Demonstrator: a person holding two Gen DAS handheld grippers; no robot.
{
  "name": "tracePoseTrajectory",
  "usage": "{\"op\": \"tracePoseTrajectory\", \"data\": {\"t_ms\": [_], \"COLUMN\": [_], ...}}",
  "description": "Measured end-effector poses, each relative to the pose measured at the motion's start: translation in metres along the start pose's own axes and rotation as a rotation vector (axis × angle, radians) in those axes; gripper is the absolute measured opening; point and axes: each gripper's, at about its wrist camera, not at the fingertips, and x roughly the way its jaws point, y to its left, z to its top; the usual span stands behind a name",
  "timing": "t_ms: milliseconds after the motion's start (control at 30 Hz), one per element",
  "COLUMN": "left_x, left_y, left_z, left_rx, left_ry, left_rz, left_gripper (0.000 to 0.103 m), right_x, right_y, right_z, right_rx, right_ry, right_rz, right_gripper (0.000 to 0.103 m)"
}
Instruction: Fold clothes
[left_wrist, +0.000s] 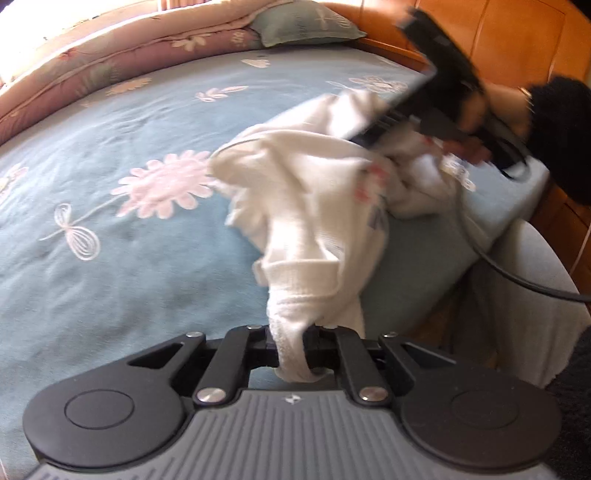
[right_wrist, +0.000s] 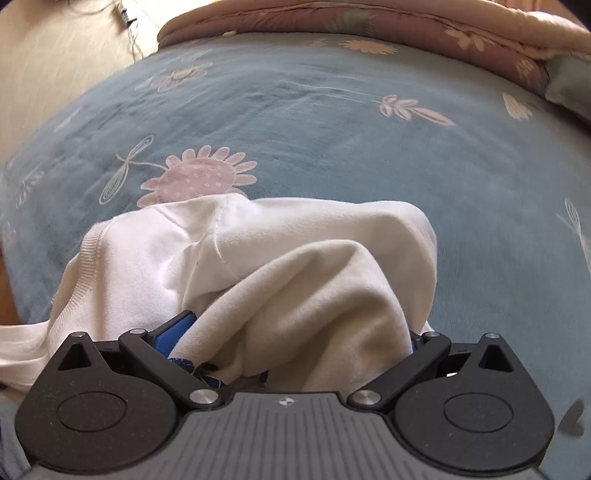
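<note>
**White garment held up over the flowered bed**

Closest to us in the left wrist view, the left claw is clamped tight on a bunched, ribbed end of the white garment, which passes between its jaws and pokes out on the near side. From there the cloth climbs away from us in a crumpled heap, hanging above the right half of the bed and reaching up to the right claw at the far right. We see that claw only as a dark, blurred shape, carried by a hand in a dark sleeve, with a black cable trailing down past the bed's edge.

In the right wrist view, the garment is draped over the right claw and hides its tips. Its linkage arms stand splayed and a blue pad shows at the left, so it looks to be spread wide with cloth bundled between the fingers, but we cannot tell whether it pinches the fabric.

Behind the garment lie the blue bedspread with pink flowers, a folded pink quilt along the far edge, and a green pillow by the wooden headboard.
</note>
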Motion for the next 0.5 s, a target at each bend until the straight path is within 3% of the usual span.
{"op": "tracePoseTrajectory", "data": {"t_ms": [133,300,500], "left_x": [-0.002,0.002,-0.001], "left_y": [0.016,0.03,0.022], "left_z": [0.014,0.031,0.049], "left_rx": [-0.005,-0.019,0.07], "left_ry": [-0.026,-0.048,-0.053], "left_rz": [0.058,0.069,0.11], "left_gripper": [0.007,0.008,0.008], "right_x": [-0.022,-0.041,-0.065], "right_y": [0.01,0.031,0.048], "right_z": [-0.035,-0.068,-0.075], "right_rx": [0.007,-0.021,-0.068], "right_ry": [-0.043,-0.084,-0.145], "right_rz": [-0.028,-0.083,-0.153], "right_gripper": [0.103,0.103,0.103]}}
